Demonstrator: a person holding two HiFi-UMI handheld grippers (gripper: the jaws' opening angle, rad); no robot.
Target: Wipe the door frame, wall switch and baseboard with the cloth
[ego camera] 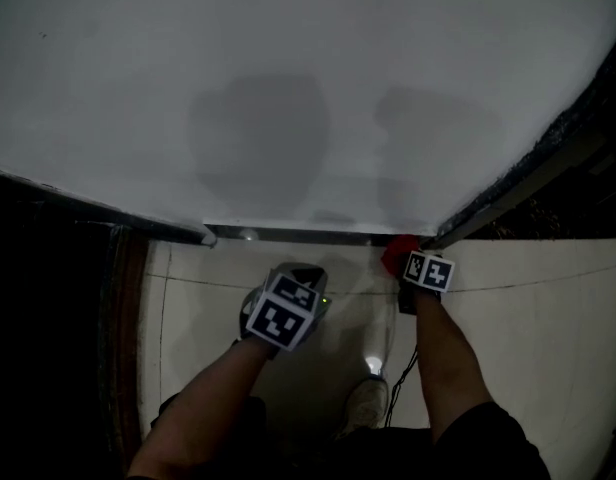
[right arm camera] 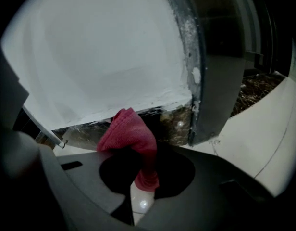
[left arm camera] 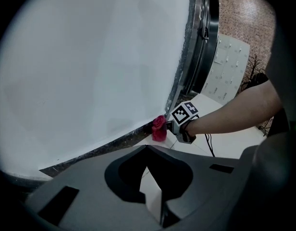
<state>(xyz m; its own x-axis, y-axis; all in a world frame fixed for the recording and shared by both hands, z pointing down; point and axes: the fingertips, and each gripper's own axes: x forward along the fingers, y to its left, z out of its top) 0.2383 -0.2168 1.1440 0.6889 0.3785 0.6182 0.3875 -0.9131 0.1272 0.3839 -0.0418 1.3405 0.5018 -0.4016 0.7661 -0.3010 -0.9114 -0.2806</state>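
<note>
A red cloth (right arm camera: 129, 134) is pinched in my right gripper (right arm camera: 147, 176), bunched above the jaws and hanging down between them. It presses on the dark speckled baseboard (right arm camera: 173, 123) beside the foot of the grey door frame (right arm camera: 213, 100). In the head view, the cloth (ego camera: 398, 254) and right gripper (ego camera: 410, 263) sit at the corner where the baseboard (ego camera: 298, 235) meets the door frame (ego camera: 528, 183). My left gripper (ego camera: 293, 293) hovers over the floor to the left, shut and holding nothing. The left gripper view looks across at the cloth (left arm camera: 159, 128). No wall switch is in view.
A plain white wall (ego camera: 288, 88) fills the view above the baseboard. Pale floor tiles (ego camera: 528, 308) spread out below. The person's shoe (ego camera: 368, 400) and a thin dark cable (ego camera: 403, 383) lie behind the grippers. A dark opening (ego camera: 48, 318) borders the left side.
</note>
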